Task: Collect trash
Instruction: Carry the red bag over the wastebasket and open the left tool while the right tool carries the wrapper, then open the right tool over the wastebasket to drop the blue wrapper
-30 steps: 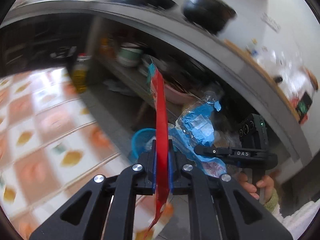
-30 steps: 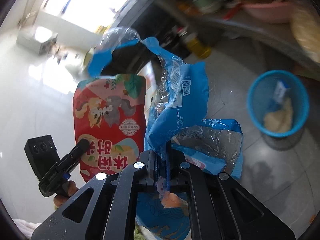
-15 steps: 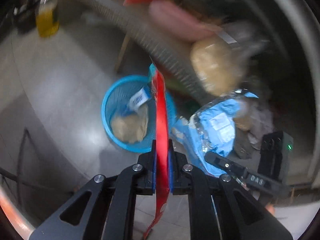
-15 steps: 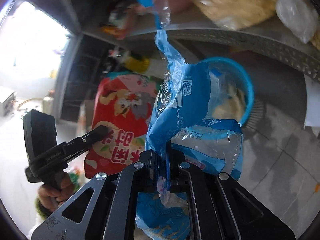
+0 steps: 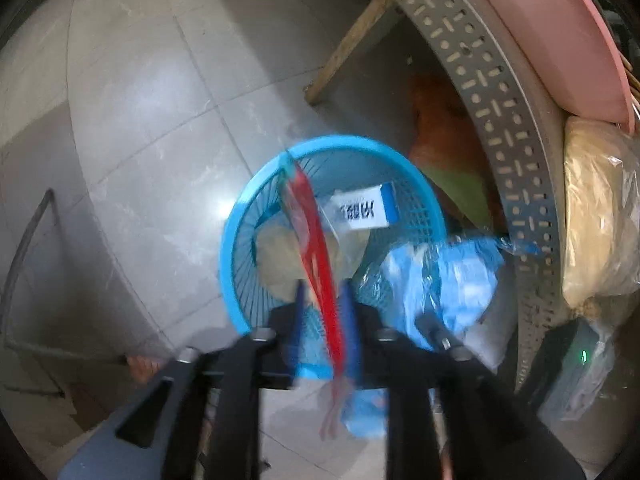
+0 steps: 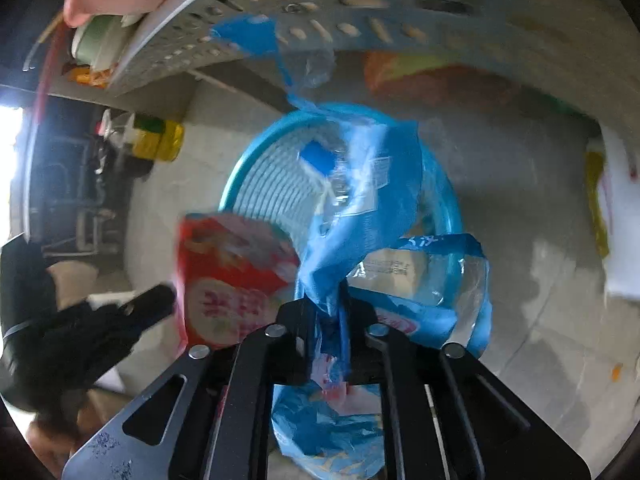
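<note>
Grey floor tiles (image 5: 152, 128) fill the background, and a blue basket (image 5: 240, 216) stands on them as the landmark, just in front of a perforated grey shelf (image 5: 508, 120). Above the basket the left gripper (image 5: 322, 300) points steeply down; its jaws are opening, and the red wrapper (image 5: 316, 248) hangs edge-on in the gap between them, leaning toward the left pad but no longer pinched. Its upper end reaches over the far-left rim of the basket. The right gripper (image 6: 326, 312) is over the near side of the basket and its jaws are opening too; the blue bag (image 6: 360, 208) stands twisted between the pads, with space on both sides, and its clear lower part spreads over the right rim. Inside the basket lie a pale crumpled lump (image 5: 280, 264) and a white and blue package (image 5: 364, 210). Behind the basket, under the shelf, sits an orange and green bag (image 5: 444, 152). On the shelf, right of the basket, rest a pink basin (image 5: 560, 40) and a beige sack (image 5: 596, 216). Far left of the basket a yellow bottle (image 6: 160, 140) stands on the floor.
</note>
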`<state>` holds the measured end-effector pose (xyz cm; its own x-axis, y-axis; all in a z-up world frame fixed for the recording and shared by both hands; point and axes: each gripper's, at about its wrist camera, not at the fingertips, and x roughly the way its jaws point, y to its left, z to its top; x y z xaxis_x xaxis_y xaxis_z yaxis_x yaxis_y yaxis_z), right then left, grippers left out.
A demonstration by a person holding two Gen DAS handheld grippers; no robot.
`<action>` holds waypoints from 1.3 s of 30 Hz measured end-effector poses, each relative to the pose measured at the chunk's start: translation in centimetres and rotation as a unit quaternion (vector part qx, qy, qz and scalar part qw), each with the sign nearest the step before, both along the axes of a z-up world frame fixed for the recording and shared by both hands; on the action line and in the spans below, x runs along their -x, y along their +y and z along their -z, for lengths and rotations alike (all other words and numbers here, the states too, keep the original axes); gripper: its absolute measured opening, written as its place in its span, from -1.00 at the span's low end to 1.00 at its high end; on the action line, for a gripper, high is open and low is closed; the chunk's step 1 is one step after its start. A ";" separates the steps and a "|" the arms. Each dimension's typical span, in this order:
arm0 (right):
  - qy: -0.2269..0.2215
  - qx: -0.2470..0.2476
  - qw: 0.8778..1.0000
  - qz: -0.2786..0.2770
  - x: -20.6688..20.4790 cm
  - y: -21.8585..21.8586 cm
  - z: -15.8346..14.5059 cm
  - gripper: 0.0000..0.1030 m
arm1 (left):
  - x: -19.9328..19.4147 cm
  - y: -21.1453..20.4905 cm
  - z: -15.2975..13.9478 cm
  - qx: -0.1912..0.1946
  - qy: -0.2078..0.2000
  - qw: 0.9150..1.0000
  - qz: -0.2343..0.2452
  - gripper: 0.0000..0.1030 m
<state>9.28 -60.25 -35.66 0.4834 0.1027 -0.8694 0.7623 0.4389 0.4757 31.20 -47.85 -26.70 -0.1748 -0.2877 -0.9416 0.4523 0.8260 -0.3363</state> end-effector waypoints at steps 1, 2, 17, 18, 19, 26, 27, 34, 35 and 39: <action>0.014 0.011 1.000 -0.007 -0.1 -0.2 0.8 -0.12 | 0.0 0.1 -0.1 0.002 -0.004 1.000 -0.001 -0.18; 0.024 0.019 0.999 -0.010 -0.6 -0.3 1.2 0.05 | 0.0 0.4 -0.3 0.007 -0.009 1.000 -0.005 -0.17; -0.029 0.097 0.993 -0.064 4.0 2.0 -2.9 0.18 | 0.2 8.1 -15.7 0.145 -0.073 0.986 0.029 0.04; -0.032 0.101 0.992 -0.067 4.5 2.2 -3.2 0.18 | 0.5 9.6 -17.3 0.158 -0.082 0.983 0.035 0.09; -0.031 0.107 0.991 -0.072 3.5 2.5 -3.1 0.18 | 0.7 10.6 -18.3 0.165 -0.089 0.981 0.039 0.12; 0.052 0.135 0.979 -0.140 2.6 4.4 -0.1 -0.28 | 4.8 22.8 -24.5 0.202 -0.158 0.965 0.062 0.25; 0.070 0.126 0.980 -0.136 2.1 4.0 1.1 -0.53 | 5.4 24.7 -24.6 0.203 -0.162 0.964 0.058 0.25; 0.113 0.104 0.978 -0.145 -2.0 3.5 5.2 -0.86 | 7.3 35.0 -25.4 0.216 -0.180 0.959 -0.015 0.25; 0.123 0.104 0.976 -0.148 -2.5 3.4 5.6 -0.88 | 7.5 35.9 -25.5 0.215 -0.186 0.958 -0.024 0.25; 0.162 0.111 0.967 -0.162 -3.9 2.9 7.1 -0.91 | 8.0 39.3 -25.4 0.209 -0.199 0.956 -0.059 0.25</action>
